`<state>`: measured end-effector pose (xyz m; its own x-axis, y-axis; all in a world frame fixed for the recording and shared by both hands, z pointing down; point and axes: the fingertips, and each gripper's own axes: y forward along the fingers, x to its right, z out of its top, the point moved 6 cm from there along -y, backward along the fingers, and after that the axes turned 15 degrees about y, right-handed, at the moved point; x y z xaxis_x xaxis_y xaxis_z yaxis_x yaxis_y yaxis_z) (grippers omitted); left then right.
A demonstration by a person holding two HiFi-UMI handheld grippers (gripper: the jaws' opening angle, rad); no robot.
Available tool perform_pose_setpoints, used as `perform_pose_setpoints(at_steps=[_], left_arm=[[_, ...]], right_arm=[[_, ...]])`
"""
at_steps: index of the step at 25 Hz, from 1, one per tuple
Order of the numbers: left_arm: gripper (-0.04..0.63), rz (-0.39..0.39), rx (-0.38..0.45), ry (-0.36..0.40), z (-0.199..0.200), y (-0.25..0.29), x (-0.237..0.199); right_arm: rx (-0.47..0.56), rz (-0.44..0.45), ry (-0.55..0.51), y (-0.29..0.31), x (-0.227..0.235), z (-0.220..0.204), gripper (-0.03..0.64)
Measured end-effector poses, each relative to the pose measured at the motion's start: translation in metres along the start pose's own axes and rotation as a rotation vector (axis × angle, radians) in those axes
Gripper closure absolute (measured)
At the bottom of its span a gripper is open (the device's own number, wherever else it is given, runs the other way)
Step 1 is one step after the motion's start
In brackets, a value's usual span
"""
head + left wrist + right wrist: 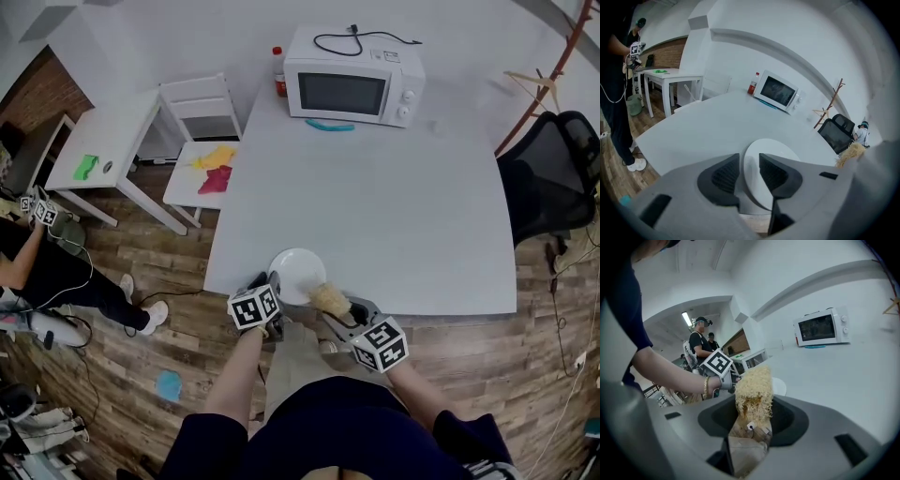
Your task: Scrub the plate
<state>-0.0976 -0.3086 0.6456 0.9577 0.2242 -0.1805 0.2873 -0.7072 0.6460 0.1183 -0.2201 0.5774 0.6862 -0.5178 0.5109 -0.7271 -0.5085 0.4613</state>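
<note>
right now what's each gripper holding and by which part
Right gripper grips the scrubber by its lower end. Left gripper straddles the plate rim, unclamped.

One camera high, two low.
The head view looks steeply down on the pale grey table (375,206); both gripper views sit close at its edge, lower centre of that frame, facing across it. All three share the boxy white microwave oven (353,84) and the round white plate (296,272).

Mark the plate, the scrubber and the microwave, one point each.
plate (296,270): head view, middle of its white face.
scrubber (753,389): right gripper view, middle of the straw-coloured fibre bundle.
microwave (341,93): head view, on the dark door window.
</note>
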Motion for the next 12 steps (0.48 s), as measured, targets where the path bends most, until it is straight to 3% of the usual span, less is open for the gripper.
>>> perform_pose_setpoints(at_steps=[2,8,12], left_arm=[[0.423,-0.012,0.022,-0.005,0.0,-0.003,0.003],[0.403,-0.036,0.071,0.061,-0.011,-0.029,0.022],[0.403,-0.095,0.12,0.108,-0.02,-0.06,0.041]], right_arm=[[0.021,-0.012,0.015,-0.006,0.0,0.0,0.431],[0.1,-0.048,0.049,-0.02,-0.012,0.005,0.431],[0.165,-0.069,0.049,-0.026,-0.028,0.01,0.431]])
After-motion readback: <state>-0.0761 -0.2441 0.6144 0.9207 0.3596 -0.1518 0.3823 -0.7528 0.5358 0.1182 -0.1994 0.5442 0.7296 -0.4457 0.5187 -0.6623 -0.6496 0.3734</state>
